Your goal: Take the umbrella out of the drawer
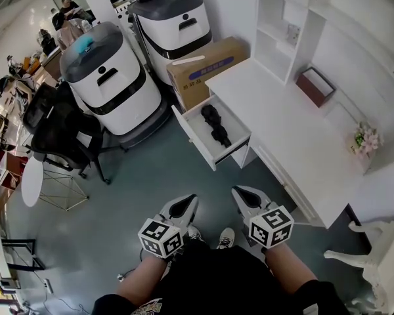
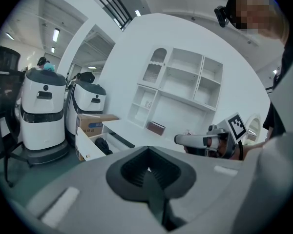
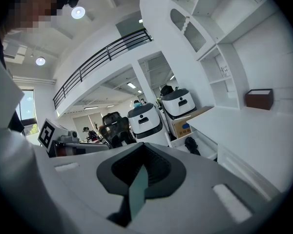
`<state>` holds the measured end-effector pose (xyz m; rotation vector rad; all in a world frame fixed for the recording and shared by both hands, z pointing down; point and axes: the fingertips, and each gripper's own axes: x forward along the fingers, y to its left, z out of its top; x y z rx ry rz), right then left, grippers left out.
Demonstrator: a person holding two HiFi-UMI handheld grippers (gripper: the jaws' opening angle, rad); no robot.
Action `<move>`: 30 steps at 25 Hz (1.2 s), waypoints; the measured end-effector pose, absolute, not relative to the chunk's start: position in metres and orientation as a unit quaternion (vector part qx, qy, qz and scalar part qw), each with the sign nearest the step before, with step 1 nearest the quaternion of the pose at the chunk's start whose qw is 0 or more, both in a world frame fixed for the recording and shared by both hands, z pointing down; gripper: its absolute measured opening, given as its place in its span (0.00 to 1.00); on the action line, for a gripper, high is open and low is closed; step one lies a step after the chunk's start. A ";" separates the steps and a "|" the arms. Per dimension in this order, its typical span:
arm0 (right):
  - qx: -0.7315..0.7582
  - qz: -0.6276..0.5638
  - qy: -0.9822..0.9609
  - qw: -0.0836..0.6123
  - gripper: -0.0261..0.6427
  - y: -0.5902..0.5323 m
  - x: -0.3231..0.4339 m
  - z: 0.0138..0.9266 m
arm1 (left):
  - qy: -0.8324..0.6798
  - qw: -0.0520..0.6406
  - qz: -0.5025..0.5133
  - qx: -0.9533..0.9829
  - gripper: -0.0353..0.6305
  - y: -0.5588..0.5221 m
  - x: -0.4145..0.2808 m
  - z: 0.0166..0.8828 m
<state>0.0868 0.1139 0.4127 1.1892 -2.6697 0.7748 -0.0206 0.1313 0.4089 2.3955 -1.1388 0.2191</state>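
Observation:
A black folded umbrella (image 1: 215, 125) lies inside the open white drawer (image 1: 196, 138), which is pulled out from the desk's left end. Both grippers hang low over the person's knees, well short of the drawer. The left gripper (image 1: 185, 206) has its jaws pressed together with nothing between them. The right gripper (image 1: 243, 197) is shut and empty too. In the left gripper view the umbrella (image 2: 102, 145) shows far off in the drawer (image 2: 86, 148), past the shut gripper (image 2: 149, 172). The right gripper view has the umbrella (image 3: 192, 146) beyond its closed gripper (image 3: 139, 177).
A white desk (image 1: 295, 130) with a shelf unit runs along the right; a brown box (image 1: 315, 84) and flowers (image 1: 366, 138) stand on it. A cardboard box (image 1: 207, 64), two white robot units (image 1: 111, 84) and a black office chair (image 1: 62, 133) crowd the drawer's far and left sides.

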 end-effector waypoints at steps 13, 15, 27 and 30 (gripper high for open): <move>0.437 0.250 -0.862 0.056 0.08 0.086 0.070 0.411 | -0.384 0.236 0.083 0.889 0.05 0.099 -0.046 0.414; 0.450 0.251 -0.855 0.053 0.08 0.079 0.065 0.410 | -0.372 0.235 0.084 0.894 0.05 0.090 -0.052 0.413; 0.505 0.247 -0.825 0.055 0.08 0.042 0.023 0.409 | -0.315 0.235 0.087 0.915 0.05 0.038 -0.092 0.415; 0.515 0.249 -0.818 0.057 0.08 0.029 0.010 0.412 | -0.306 0.237 0.086 0.918 0.05 0.023 -0.106 0.417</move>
